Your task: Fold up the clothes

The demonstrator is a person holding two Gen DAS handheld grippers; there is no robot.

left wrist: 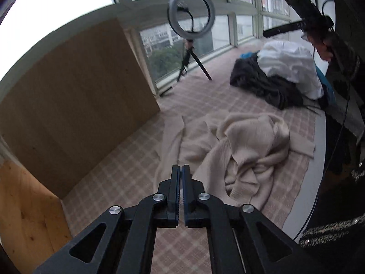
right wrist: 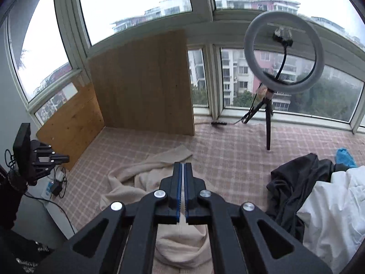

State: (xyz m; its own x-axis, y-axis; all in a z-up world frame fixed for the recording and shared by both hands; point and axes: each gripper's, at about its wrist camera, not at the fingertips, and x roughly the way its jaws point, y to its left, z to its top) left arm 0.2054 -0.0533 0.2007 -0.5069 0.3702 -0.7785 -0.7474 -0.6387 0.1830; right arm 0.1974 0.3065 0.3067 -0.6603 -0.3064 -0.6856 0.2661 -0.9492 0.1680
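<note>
Left gripper (left wrist: 181, 167) closed on nothing, held above the crumpled cream sweater (left wrist: 248, 150) on the checked cloth (left wrist: 109, 178). Right gripper (right wrist: 182, 166) likewise closed, apparently empty, over the same sweater. Beyond, to the right, dark garment (right wrist: 294, 191) and white garment (right wrist: 330, 207) piled together; ring light (right wrist: 284, 52) by the window.

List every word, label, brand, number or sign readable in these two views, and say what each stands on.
None can be read.
Power adapter near the left gripper: blue-and-white markings, too small and blurred to read.
Cream sweater, ring light, wooden board: no print visible.
</note>
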